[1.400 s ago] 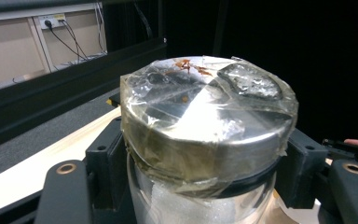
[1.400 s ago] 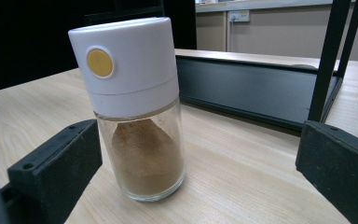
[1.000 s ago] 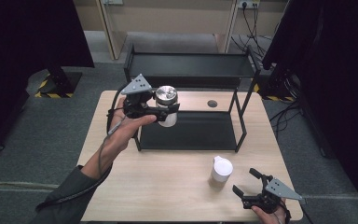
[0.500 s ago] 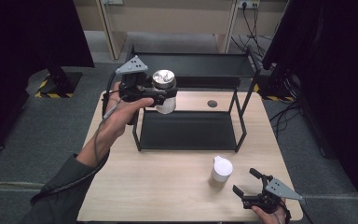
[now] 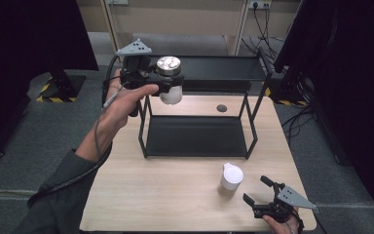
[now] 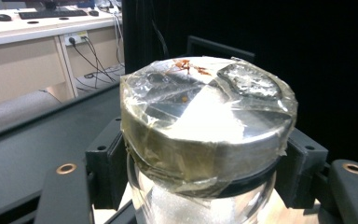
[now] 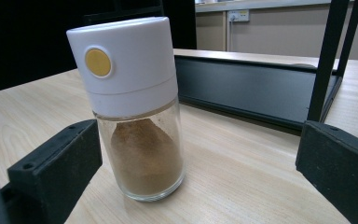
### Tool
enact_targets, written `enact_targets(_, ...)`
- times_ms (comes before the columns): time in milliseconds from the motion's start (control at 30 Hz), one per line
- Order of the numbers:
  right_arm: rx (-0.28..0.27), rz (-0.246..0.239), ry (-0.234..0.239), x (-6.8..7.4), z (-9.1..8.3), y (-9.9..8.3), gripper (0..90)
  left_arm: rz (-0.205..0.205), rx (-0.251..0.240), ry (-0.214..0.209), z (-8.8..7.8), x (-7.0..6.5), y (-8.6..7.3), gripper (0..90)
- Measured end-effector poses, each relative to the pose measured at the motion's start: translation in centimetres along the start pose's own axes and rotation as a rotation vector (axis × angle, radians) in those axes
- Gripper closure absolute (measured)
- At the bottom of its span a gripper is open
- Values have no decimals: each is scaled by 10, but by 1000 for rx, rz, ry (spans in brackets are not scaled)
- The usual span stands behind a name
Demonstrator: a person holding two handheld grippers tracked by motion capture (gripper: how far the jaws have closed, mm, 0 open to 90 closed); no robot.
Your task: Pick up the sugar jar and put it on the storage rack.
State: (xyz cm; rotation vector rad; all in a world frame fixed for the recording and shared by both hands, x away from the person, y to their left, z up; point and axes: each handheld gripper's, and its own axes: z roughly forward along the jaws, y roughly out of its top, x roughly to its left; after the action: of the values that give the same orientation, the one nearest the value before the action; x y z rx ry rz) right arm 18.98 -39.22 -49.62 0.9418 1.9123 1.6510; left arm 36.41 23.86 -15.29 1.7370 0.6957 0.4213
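- up at the level of the top shelf [image 5: 214,68] of the black rack [image 5: 197,109], the left gripper [image 5: 168,87] is clenching a glass jar [image 5: 170,92] just under its taped metal lid [image 6: 207,116], with a jaw pressing on either side of the neck.
- the jar is hanging clear of the table [image 5: 141,195], at the rack's front left corner, close to the shelf edge but not yet resting on it.
- judging by this, the step in hand is placing the jar onto the top shelf.
- the next move is calling for carrying the jar forward over the shelf lip, keeping it upright, setting its base down flat, and only then letting go.
- near the table's front right corner, the right gripper [image 5: 263,192] is waiting with its jaws spread apart and grasping nothing.
- a white-capped spice jar [image 7: 130,107] is standing upright on the wood just in front of those jaws, untouched.
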Motion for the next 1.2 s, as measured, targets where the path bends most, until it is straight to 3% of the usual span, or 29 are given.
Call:
enact_targets(400,-1,0,3,0,0,0,5,-21,-18,66,11,2,21,311)
enact_targets(533,-2,0,2,0,0,0,5,-32,-22,107,20,3,27,311)
enact_targets(733,-2,0,4,0,-1,0,5,-53,-35,164,33,6,30,311)
enact_targets(1000,-2,0,5,0,-1,0,5,-44,-30,253,48,8,30,311)
enact_targets(1200,-3,2,6,-1,-1,0,5,-46,-41,288,56,9,28,311)
